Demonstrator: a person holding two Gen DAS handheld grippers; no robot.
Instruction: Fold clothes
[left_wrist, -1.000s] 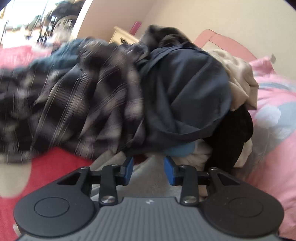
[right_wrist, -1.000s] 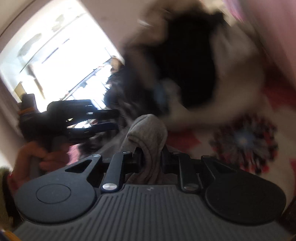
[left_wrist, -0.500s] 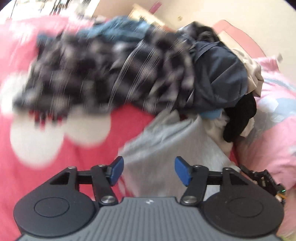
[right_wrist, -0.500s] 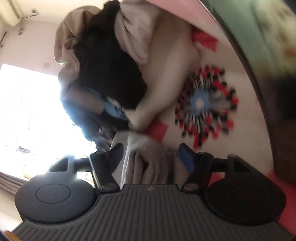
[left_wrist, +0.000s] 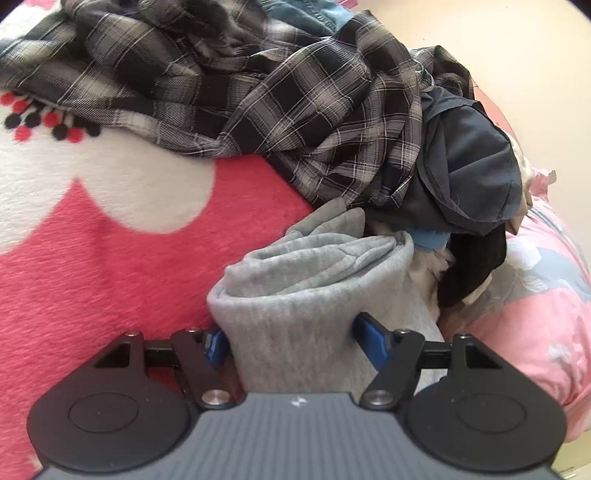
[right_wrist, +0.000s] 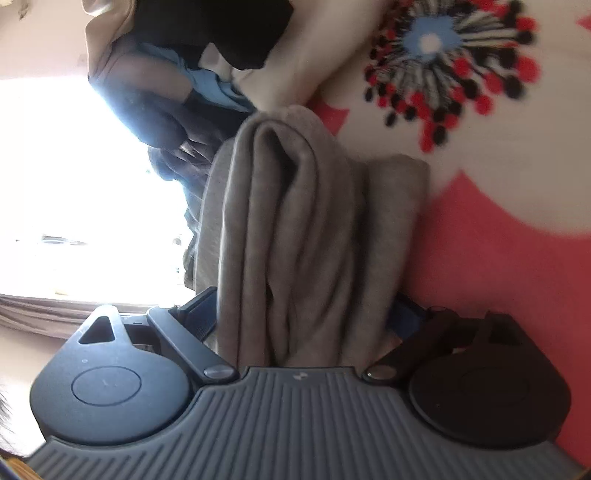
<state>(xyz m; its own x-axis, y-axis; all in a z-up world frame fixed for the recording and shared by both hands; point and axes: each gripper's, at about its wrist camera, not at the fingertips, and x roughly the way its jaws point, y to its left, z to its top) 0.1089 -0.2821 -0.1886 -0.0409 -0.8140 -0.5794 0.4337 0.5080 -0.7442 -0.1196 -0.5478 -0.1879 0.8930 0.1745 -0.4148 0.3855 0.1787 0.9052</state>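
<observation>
- Our left tongs (left_wrist: 291, 341) straddle a folded grey garment (left_wrist: 314, 280) on the red-and-white blanket (left_wrist: 110, 258); the blue pads (left_wrist: 371, 334) touch its sides, but we cannot tell whether they clamp it.
- Our right tongs (right_wrist: 303, 317) bracket the same grey folds (right_wrist: 295, 229); cloth hides most of both pads, so their grip is unclear too.
- Behind, a plaid shirt (left_wrist: 295, 92) tops a heap whose lower layers are buried.
</observation>
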